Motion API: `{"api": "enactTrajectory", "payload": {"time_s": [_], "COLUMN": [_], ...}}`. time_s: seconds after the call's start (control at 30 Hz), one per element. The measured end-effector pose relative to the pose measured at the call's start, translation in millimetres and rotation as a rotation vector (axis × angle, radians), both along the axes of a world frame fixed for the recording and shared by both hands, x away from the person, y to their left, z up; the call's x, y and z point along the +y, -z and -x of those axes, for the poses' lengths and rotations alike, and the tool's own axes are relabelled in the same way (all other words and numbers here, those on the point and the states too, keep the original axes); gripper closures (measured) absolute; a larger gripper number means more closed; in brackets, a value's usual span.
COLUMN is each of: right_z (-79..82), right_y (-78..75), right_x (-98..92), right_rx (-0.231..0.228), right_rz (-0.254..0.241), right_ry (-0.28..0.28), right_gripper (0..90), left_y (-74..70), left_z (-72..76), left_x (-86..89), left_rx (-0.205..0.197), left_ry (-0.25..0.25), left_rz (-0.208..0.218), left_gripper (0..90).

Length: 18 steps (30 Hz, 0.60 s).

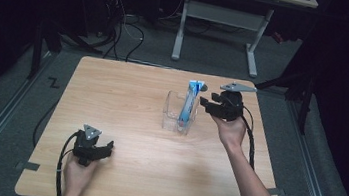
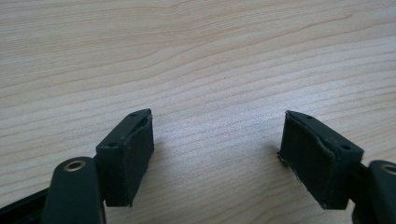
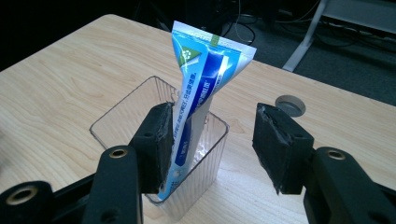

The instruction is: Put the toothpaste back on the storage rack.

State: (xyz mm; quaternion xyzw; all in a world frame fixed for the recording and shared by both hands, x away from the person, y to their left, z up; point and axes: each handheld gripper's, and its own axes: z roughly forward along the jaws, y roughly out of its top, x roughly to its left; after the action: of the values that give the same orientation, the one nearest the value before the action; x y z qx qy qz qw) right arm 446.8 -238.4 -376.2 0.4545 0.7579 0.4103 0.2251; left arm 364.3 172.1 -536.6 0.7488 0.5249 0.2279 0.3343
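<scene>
One toothpaste tube [image 3: 198, 88], one clear cup [image 3: 135, 112], two hand-held grippers [image 1: 210, 105]

The table [image 1: 127, 97] lies bare across its left half and near edge, giving wide passage there. Right of centre stands a clear cup [image 1: 179, 112] with a tube [image 1: 190, 102] rising from it, the one obstacle. The right gripper [image 1: 208, 103] hangs just beside it, narrowing that side.

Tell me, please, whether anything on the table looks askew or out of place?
Nothing is spilled or damaged. The toothpaste tube stands cap-down in the clear container, leaning against its corner, top sticking well above the rim.
</scene>
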Motion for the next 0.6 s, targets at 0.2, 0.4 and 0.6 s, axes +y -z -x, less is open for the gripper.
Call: {"api": "enactTrajectory", "payload": {"time_s": [0.2, 0.4, 0.6], "right_z": [3.5, 8.2, 14.5], "right_y": [-2.5, -3.7, -0.1], "right_x": [-2.7, -7.6, -16.0], "right_rx": [0.005, -0.003, -0.003], "right_rz": [-0.014, -0.023, -0.04], "right_ry": [-0.007, -0.003, 0.01], "right_gripper": [48.1, 48.6, 48.9], "left_y": [0.0, 0.0, 0.0], "left_z": [0.0, 0.0, 0.1], "left_x": [0.0, 0.0, -0.1], "left_rx": [0.0, 0.0, 0.0], "left_ry": [0.0, 0.0, 0.0], "left_rz": [0.0, 0.0, 0.0], "left_gripper": [26.1, 26.1, 26.1]}}
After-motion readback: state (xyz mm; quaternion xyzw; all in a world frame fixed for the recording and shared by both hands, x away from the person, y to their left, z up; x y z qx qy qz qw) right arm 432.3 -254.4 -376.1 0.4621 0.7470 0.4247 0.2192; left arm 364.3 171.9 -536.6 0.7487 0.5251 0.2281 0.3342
